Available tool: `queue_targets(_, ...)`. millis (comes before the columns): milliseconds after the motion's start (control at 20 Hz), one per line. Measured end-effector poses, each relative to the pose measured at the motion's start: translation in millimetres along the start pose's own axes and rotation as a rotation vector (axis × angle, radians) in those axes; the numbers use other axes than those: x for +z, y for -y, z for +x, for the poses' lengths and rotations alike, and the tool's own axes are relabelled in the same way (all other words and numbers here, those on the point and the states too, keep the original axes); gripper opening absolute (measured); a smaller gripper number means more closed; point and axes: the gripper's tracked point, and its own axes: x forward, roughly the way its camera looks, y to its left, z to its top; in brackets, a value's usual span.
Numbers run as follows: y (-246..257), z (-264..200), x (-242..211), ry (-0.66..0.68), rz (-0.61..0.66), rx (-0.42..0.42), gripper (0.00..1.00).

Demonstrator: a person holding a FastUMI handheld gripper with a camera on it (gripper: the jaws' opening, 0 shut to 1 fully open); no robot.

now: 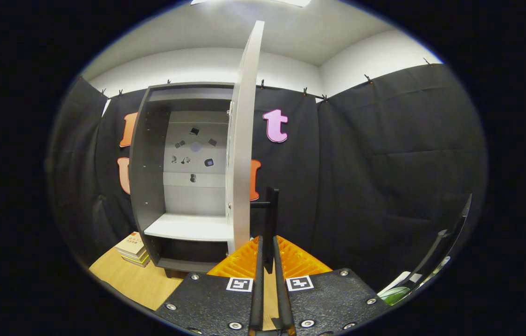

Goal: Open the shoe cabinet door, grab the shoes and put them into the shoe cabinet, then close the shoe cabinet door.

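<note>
**Door open, handle in the fingers, shoes yet to fetch**

Black cloth walls close the booth on all sides, and a wooden table (132, 280) carries the grey shoe cabinet (151, 186) ahead and to the left of our fingers. Its door (243, 140) stands swung out toward us, edge-on, a tall pale slab rising just left of the fingertips. Inside, we see a light shelf (190, 227) with bare room above it and a darker compartment below.

Our gripper (270, 254) has its two orange fingers (239, 261) drawn close together around a slim black upright bar, the door's handle (271, 210), which stands between them and pokes up past their tips. They appear to pinch it, though the contact itself is hidden behind the finger pads.

A stack of books (132, 248) lies on the table left of the cabinet's foot.

We judge the opening step as good as done. What matters next is that the cabinet's mouth lies left of the fingers, past the door's edge, so any shoe must travel around that edge, not through it. First we would have to let go of the handle and back away.
</note>
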Motion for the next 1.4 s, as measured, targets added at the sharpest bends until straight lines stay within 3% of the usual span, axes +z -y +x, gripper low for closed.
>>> queue_targets(250, -20.0, -22.6, 7.1, 0.006, -0.007, -0.049, 0.13)
queue_targets(700, -126.8, -40.6, -36.3, -0.095, 0.055, 0.024, 0.2)
queue_targets(1050, -187.1, -33.9, -76.9, -0.194, 0.185, 0.118, 0.33)
queue_targets(1400, -226.5, -16.6, -151.8, -0.361, 0.269, 0.174, 0.49)
